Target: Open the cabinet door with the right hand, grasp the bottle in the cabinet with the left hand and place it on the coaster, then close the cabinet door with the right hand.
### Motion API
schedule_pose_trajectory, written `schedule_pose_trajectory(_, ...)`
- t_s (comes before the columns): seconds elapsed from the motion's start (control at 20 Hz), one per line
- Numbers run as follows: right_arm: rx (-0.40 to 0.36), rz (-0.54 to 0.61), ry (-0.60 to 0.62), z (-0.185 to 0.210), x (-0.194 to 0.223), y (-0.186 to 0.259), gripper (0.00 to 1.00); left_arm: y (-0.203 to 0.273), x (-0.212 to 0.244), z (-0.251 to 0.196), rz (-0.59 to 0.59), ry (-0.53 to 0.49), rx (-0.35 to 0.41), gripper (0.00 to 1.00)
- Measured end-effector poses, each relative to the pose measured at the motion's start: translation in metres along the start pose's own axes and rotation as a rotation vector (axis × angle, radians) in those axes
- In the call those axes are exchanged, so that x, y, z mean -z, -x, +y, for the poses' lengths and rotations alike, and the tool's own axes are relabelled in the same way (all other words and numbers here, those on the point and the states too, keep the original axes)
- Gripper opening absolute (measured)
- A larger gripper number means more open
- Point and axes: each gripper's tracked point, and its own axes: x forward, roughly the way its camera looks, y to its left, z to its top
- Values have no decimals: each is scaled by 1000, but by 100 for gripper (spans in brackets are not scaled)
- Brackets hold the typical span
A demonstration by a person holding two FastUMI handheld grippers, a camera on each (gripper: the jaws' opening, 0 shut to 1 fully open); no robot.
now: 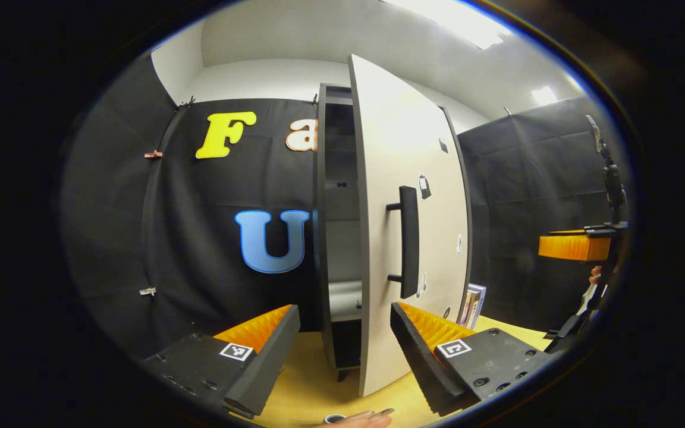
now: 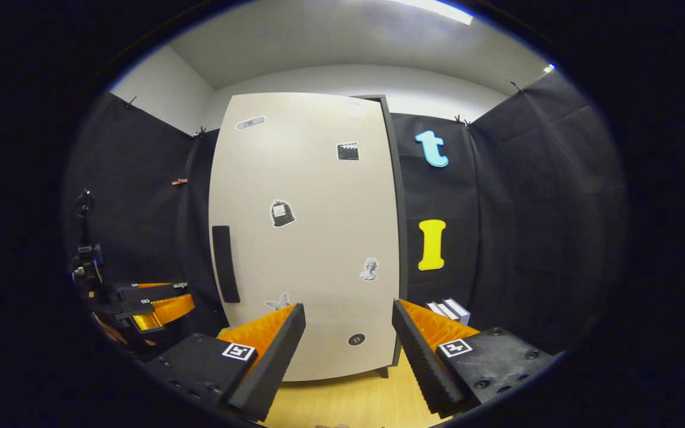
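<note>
Ahead of the left gripper (image 1: 345,333), whose 2 fingers are spread on nothing, the cabinet door (image 1: 405,238) stands partly open, its handle (image 1: 409,241) facing out. The shelves (image 1: 342,297) look bare, though dim. The right gripper (image 2: 348,330), spread too, faces the door's front.

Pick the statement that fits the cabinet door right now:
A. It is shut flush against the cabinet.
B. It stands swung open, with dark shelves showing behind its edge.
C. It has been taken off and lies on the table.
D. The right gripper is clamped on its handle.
B: in the left gripper view the cabinet door stands away from the cabinet, with shelves showing in the gap.
</note>
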Motion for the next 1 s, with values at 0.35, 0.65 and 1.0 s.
schedule_pose_trajectory(0.35,-24,-14,90,-22,-4,-4,95,-5,-8,-35,-15,9,-18,96)
schedule_pose_trajectory(0.65,-58,10,98,-26,1,-1,95,-7,-6,-71,-17,0,-9,96)
schedule_pose_trajectory(1.0,-76,16,113,-30,2,1,95,-12,-15,-93,-31,-7,-14,96)
